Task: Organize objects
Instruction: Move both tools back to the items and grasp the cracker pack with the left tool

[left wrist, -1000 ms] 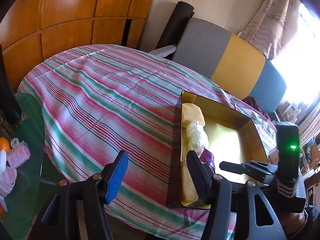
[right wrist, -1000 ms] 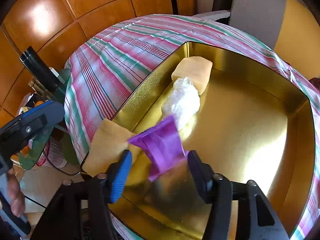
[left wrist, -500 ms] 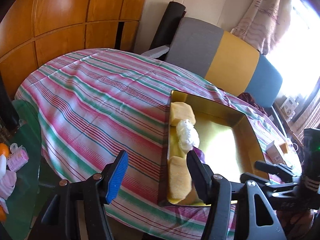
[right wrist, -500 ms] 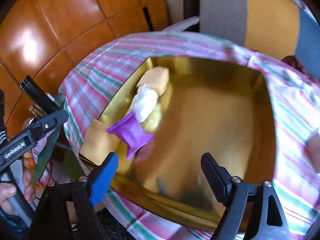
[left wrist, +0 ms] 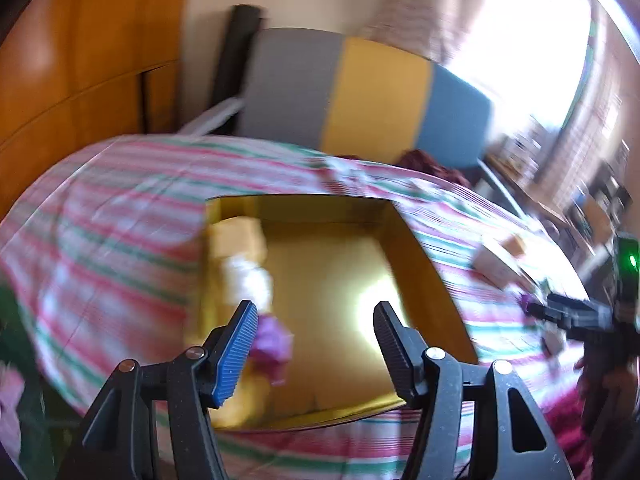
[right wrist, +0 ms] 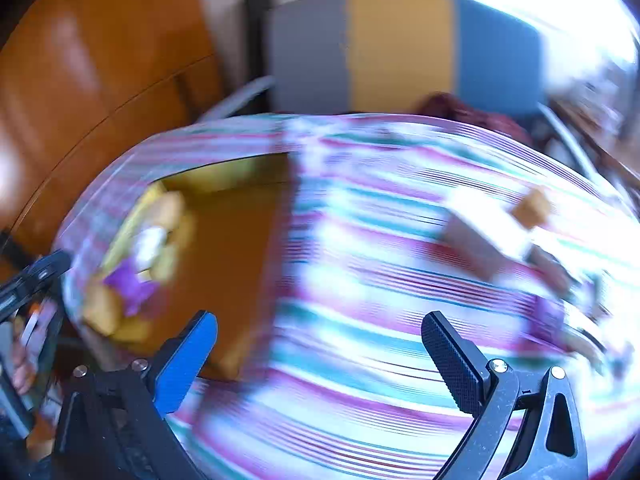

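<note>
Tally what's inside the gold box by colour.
Yellow pads: 2 (far one, near one, blurred)
White wrapped bundle: 1
Purple packet: 1
Total: 4, all along one wall of the gold box.

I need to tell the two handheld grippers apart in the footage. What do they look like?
They look alike. The left gripper and the right gripper each have a black speckled plastic frame with silver screws, one finger faced with a ribbed blue pad and one with a black textured pad. From the left camera, the right unit's body shows a green light. No sleeves are visible.
</note>
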`<state>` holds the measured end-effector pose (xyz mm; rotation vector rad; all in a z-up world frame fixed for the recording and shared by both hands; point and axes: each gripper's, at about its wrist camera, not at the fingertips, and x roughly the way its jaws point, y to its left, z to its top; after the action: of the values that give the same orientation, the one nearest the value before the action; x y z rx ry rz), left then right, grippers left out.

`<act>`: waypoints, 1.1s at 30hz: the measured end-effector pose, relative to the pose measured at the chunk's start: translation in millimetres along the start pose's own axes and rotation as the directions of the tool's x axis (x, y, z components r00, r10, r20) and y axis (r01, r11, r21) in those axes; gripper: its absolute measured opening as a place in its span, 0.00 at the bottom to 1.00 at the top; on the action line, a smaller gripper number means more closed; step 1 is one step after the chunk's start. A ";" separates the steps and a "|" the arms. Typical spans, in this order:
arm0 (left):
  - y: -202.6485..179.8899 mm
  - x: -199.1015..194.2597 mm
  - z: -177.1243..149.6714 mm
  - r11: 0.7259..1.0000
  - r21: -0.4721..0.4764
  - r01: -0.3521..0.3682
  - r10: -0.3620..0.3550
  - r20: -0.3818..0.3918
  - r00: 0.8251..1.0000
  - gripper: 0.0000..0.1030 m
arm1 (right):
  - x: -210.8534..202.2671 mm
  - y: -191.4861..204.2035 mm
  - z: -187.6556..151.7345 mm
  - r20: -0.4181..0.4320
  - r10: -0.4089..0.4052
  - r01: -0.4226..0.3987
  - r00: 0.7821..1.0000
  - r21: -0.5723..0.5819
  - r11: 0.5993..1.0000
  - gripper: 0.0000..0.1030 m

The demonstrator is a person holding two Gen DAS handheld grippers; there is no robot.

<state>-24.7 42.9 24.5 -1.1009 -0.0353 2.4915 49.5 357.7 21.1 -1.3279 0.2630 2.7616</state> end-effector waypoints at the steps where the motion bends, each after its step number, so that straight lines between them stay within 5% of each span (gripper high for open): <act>1: -11.7 3.0 2.0 0.999 0.029 0.019 -0.019 -0.007 1.000 0.59 | -7.3 -25.0 -0.8 0.011 -0.049 0.048 0.999 0.047 0.998 1.00; 4: -50.6 17.5 6.2 0.991 0.106 0.085 -0.081 -0.044 0.996 0.59 | -30.7 -102.9 -7.6 0.027 -0.178 0.166 0.984 0.242 0.956 1.00; 7: -91.3 32.5 7.5 0.974 0.167 0.154 -0.141 -0.088 0.986 0.59 | -56.5 -172.1 -24.5 0.014 -0.267 0.234 0.964 0.436 0.869 1.00; 13: -176.5 59.7 1.8 0.904 0.332 0.268 -0.216 -0.186 0.958 0.54 | -85.3 -246.9 -60.8 -0.014 -0.374 0.309 0.927 0.594 0.743 1.00; 19: -250.2 77.2 -7.9 0.812 0.458 0.361 -0.270 -0.254 0.929 0.54 | -87.4 -276.1 -90.9 0.072 -0.238 0.111 0.969 0.730 0.674 1.00; 30: -378.5 126.2 -5.4 0.563 0.685 0.462 -0.304 -0.349 0.887 0.54 | -95.2 -278.4 -100.0 0.224 -0.190 -0.047 0.956 0.755 0.654 1.00; 33: -406.6 145.5 -5.6 0.518 0.707 0.482 -0.294 -0.382 0.876 0.54 | -98.7 -279.6 -102.8 0.261 -0.188 -0.080 0.947 0.756 0.650 1.00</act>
<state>38.5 469.0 -5.7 -0.8147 0.7407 1.6301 227.5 615.3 0.1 -0.6285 1.1778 2.2723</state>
